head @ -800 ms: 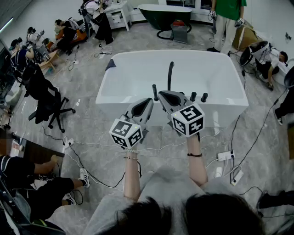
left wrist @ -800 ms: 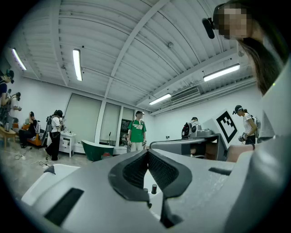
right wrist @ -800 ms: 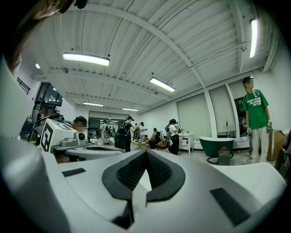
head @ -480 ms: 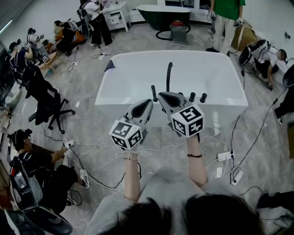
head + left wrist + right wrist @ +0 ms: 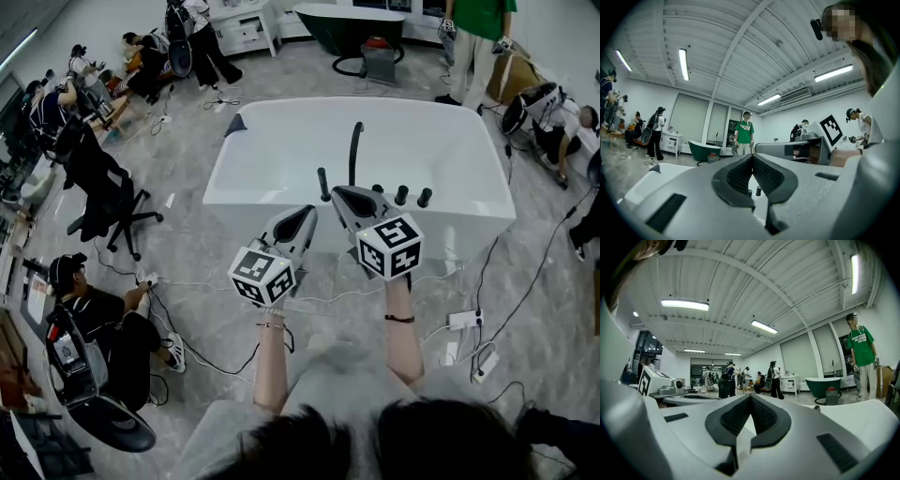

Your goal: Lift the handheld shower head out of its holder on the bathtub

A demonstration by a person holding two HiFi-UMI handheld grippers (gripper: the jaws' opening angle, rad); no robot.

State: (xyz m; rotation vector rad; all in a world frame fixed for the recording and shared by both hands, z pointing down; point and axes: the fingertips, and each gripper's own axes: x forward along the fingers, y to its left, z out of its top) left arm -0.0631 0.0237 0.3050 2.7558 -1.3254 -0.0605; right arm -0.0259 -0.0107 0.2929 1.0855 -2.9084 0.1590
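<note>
At the far left of the head view, a seated person [image 5: 94, 314] is on the grey marble-patterned floor [image 5: 187, 244], with a black office chair [image 5: 103, 192] just above them. Cables trail across the floor towards the centre.

The white bathtub [image 5: 281, 141] fills the middle of the view, and a row of black fittings stands on its near rim. The left gripper [image 5: 307, 212] is held level in front of the tub, below that rim in the picture. Its own view shows its jaws clenched together at the tips with nothing between them.

The handheld shower head [image 5: 323, 184] is a short black stick. It stands upright in its holder at the left end of the fittings, and neither gripper holds it. The right gripper [image 5: 339, 193] points at the rim, and its tip appears just right of the shower head. Whether they touch cannot be told. Its jaws are also clenched and empty.

To the right of it, a tall curved black spout [image 5: 354, 148] rises from the rim. After it come three short black knobs [image 5: 401, 195].

A white power strip [image 5: 462, 320] lies on the floor to the lower right. Beyond the tub, a dark green bathtub [image 5: 342, 23] stands at the back. To its right stands a person in a green shirt [image 5: 478, 37].
</note>
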